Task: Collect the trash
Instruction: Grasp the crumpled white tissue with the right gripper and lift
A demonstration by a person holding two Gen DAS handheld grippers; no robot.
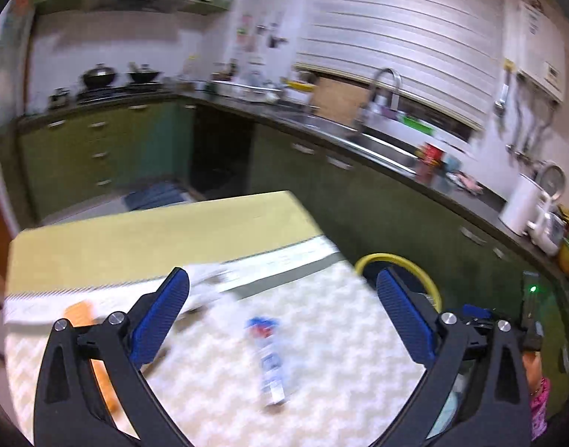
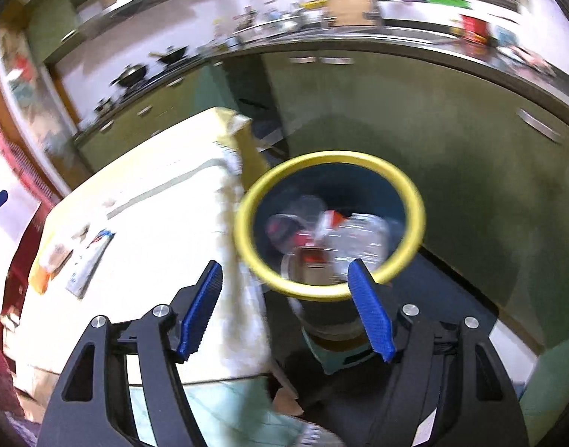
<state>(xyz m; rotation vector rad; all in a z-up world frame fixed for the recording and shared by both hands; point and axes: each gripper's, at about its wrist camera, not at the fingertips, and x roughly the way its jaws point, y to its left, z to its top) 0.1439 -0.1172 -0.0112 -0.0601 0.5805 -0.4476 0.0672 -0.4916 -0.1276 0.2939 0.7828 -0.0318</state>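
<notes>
A table (image 1: 142, 234) with a pale patterned cloth holds a white and blue wrapper (image 1: 270, 361), an orange packet (image 1: 81, 313) and a crumpled white piece (image 1: 209, 279). My left gripper (image 1: 284, 316) is open and empty above the wrapper. My right gripper (image 2: 286, 309) is open and empty over a yellow-rimmed bin (image 2: 329, 290) beside the table. The bin holds crushed plastic bottles (image 2: 355, 238) and other trash. The wrapper (image 2: 90, 260) and orange packet (image 2: 46, 268) also show at the left of the right wrist view. The bin rim (image 1: 400, 260) shows in the left wrist view.
Green kitchen cabinets (image 1: 98, 149) and a dark counter with a sink (image 1: 381, 149) run behind the table. A white kettle (image 1: 519, 201) stands on the counter at right. The tablecloth edge (image 2: 243, 260) hangs next to the bin.
</notes>
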